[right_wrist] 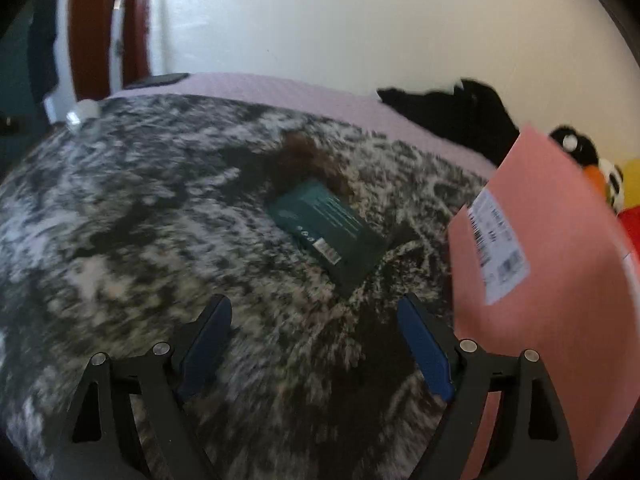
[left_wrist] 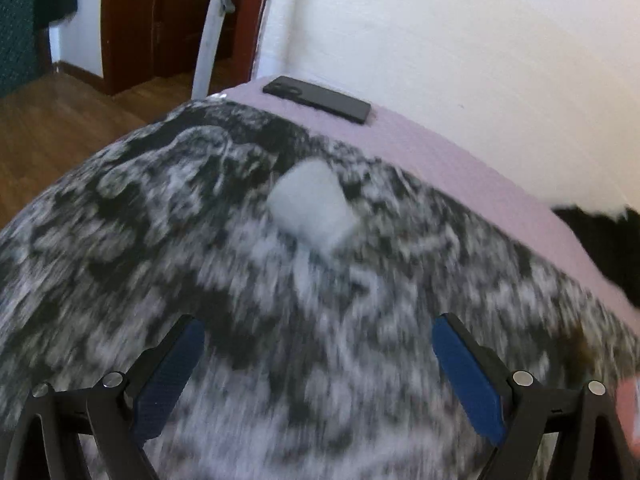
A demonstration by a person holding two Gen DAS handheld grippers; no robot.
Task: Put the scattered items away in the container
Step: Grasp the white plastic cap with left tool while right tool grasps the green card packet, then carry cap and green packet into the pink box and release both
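1. Writing: the dark green flat packet [right_wrist: 326,232] carries pale lines of print and a small white barcode sticker, all too blurred to read. The pink box [right_wrist: 560,280] at the right bears a white shipping label [right_wrist: 498,248] with barcodes; no word on it can be made out.
2. The left gripper [left_wrist: 318,334] is spread wide, blue pads apart, holding nothing, above the black-and-white patterned blanket [left_wrist: 160,220].
3. The right gripper [right_wrist: 314,320] is likewise wide and empty, over the same blanket.
4. Only the left view shows the pale grey squarish item [left_wrist: 310,204], blurred, lying on the blanket ahead of the claw, and shows the black phone [left_wrist: 318,98] clearly, flat on the far lilac sheet [left_wrist: 460,160] near the wall.
5. Only the right view shows the green packet, lying ahead of the claw with a brown fuzzy thing [right_wrist: 308,160] touching its far end, the pink box standing just right of it, and soft toys [right_wrist: 596,168] beyond the box.
6. A black cloth [right_wrist: 452,108] lies at the far right by the white wall in both views.
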